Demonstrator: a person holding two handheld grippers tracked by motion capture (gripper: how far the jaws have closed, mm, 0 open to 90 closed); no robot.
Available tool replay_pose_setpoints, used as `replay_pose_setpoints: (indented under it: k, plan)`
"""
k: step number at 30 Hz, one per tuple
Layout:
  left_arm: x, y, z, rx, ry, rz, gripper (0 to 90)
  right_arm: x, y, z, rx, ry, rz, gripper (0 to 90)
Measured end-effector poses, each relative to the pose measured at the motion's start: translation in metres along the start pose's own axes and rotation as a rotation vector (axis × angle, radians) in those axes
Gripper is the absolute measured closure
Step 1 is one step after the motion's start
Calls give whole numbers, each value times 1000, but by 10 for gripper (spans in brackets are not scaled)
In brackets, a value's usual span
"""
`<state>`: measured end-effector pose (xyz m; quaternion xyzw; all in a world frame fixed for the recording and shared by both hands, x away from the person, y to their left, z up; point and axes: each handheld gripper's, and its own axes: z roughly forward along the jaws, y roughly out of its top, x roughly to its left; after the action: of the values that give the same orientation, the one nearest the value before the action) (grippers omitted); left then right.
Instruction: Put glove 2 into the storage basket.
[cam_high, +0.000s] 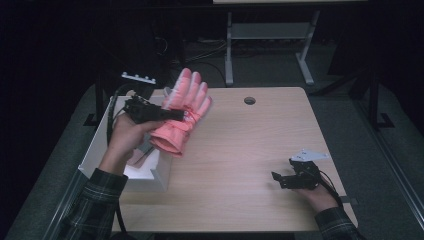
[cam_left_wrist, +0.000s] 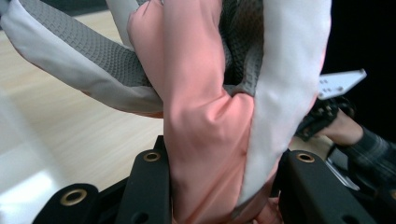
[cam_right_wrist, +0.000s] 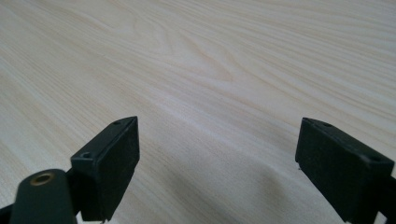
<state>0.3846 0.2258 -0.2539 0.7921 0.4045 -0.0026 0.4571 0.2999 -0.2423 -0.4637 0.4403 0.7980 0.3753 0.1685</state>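
Observation:
A pink glove (cam_high: 182, 107) with grey and white palm panels hangs in the air above the table's left side, fingers pointing up and cuff drooping down. My left gripper (cam_high: 176, 115) is shut on it near the wrist part. In the left gripper view the glove (cam_left_wrist: 205, 116) is bunched between the two black jaws. My right gripper (cam_high: 276, 179) rests low over the table at the front right, open, with nothing between its fingers (cam_right_wrist: 109, 163), just bare wood.
A white open box (cam_high: 152, 172) stands at the table's left edge, just under the glove. The light wooden table (cam_high: 240, 150) has a round cable hole (cam_high: 249, 100) near its far edge. A desk frame stands on the floor beyond.

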Motion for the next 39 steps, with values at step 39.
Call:
replay_pose_setpoints:
  k: [39]
  plan:
    - [137,-89,10,135,205,-283,625,0,-1,1,5,5,-4,133]
